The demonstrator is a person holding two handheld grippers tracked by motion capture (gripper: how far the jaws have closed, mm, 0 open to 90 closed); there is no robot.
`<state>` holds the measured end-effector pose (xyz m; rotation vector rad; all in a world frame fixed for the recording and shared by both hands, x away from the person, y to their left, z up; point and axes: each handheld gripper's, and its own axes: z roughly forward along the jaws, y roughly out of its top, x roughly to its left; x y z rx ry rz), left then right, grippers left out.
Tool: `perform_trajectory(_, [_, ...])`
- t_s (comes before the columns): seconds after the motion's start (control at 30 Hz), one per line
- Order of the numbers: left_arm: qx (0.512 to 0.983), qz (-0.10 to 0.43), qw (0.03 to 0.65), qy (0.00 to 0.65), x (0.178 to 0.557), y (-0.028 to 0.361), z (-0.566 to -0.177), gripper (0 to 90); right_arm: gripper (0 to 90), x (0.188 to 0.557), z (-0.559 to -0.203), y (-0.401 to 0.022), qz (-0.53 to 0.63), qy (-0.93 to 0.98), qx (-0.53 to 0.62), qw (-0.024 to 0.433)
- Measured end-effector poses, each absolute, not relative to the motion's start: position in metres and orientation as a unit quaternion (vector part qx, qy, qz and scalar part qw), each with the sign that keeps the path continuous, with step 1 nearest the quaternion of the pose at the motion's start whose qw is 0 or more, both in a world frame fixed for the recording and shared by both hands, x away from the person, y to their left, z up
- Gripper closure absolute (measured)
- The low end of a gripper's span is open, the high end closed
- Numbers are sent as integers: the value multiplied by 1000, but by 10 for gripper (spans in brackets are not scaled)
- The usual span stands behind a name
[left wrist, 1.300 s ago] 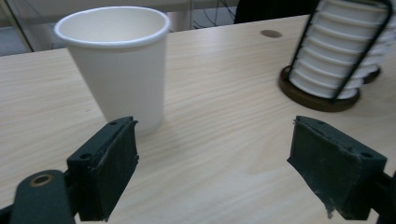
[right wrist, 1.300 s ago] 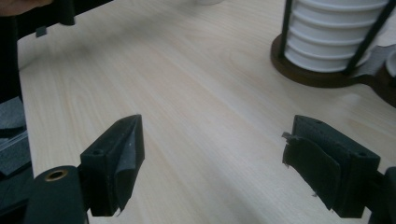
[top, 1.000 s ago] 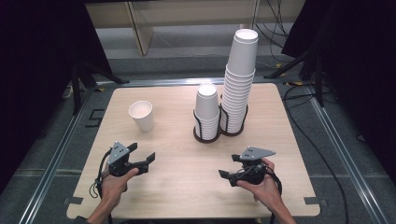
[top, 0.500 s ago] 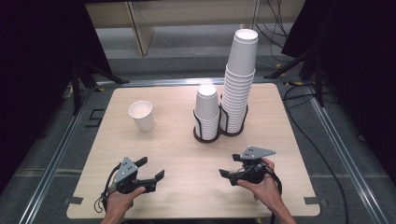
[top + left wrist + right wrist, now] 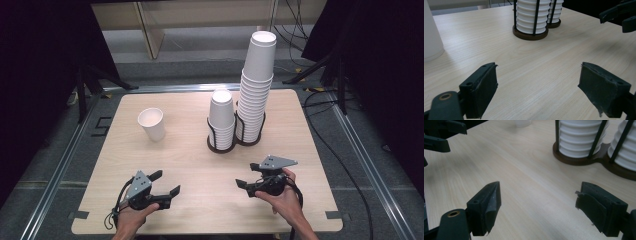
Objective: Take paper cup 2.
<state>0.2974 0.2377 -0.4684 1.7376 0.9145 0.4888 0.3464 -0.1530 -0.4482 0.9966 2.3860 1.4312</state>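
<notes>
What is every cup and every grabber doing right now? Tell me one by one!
Single cup: upright, mouth up, alone on the table.
Short stack: cups nested bottom up, in the holder.
Tall stack: cups nested bottom up, in the holder's other ring.
Left gripper: jaws open, holding nothing.
Right gripper: jaws open, holding nothing.

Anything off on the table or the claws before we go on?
The pad lining on both claws looks frayed: ragged edges on the right claw fingers and on the left claw too. The loose single cup stands upright, and both cup stacks sit straight in the holder. No spills.
</notes>
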Motion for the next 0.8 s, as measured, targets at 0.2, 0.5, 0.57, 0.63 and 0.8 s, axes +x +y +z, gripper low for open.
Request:
perform_trajectory(0.2, [725,204,535,382,298,237,-469,143,192,350,-433,-158,498,788,342,117])
perform_trajectory(0.5, [732,200,541,362,297,232,-468,143,188,360,-402,-175,503,767,363,165])
perform_trajectory(0.57, [731,200,543,361,297,231,-468,143,185,364,-395,-180,506,762,367,171])
perform_trajectory(0.63, [736,201,537,361,297,232,-468,143,181,369,-387,-184,513,756,369,172])
perform_trajectory(0.8, [734,196,544,357,297,230,-468,143,168,378,-368,-189,517,741,385,189])
